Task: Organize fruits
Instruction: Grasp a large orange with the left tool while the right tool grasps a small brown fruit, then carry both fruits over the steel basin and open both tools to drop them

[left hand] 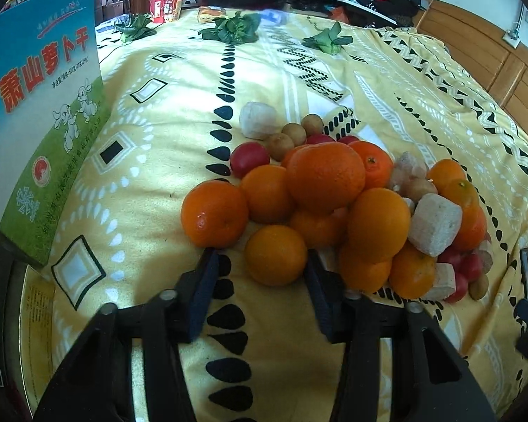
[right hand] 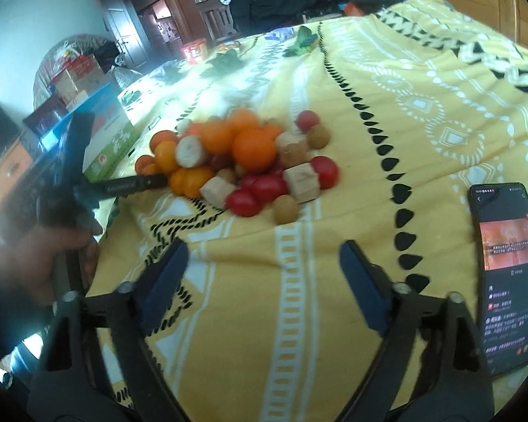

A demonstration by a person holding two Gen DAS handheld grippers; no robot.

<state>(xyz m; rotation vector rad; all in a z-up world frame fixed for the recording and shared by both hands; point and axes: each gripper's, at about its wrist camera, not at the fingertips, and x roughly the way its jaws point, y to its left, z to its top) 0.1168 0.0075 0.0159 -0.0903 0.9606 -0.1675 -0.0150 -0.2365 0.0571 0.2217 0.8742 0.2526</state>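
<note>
A heap of fruit lies on the yellow patterned blanket (left hand: 158, 140): several oranges (left hand: 325, 176), red cherry tomatoes (left hand: 249, 159), brown longans (left hand: 294, 133) and pale cut chunks (left hand: 434, 225). My left gripper (left hand: 262, 262) is open, its jaws on either side of the nearest orange (left hand: 275, 255) without closing on it. The right wrist view shows the same heap (right hand: 253, 151) from farther back, with the left gripper (right hand: 155, 181) reaching into its left side. My right gripper (right hand: 264, 260) is open and empty above bare blanket, short of the heap.
A blue and green printed box (left hand: 42, 105) stands at the left. Leafy greens (left hand: 234, 28) and snack packs (left hand: 165, 8) lie at the far end. A lit phone (right hand: 507, 274) lies on the blanket to the right. Piled clothes and a wooden headboard (left hand: 492, 70) lie beyond.
</note>
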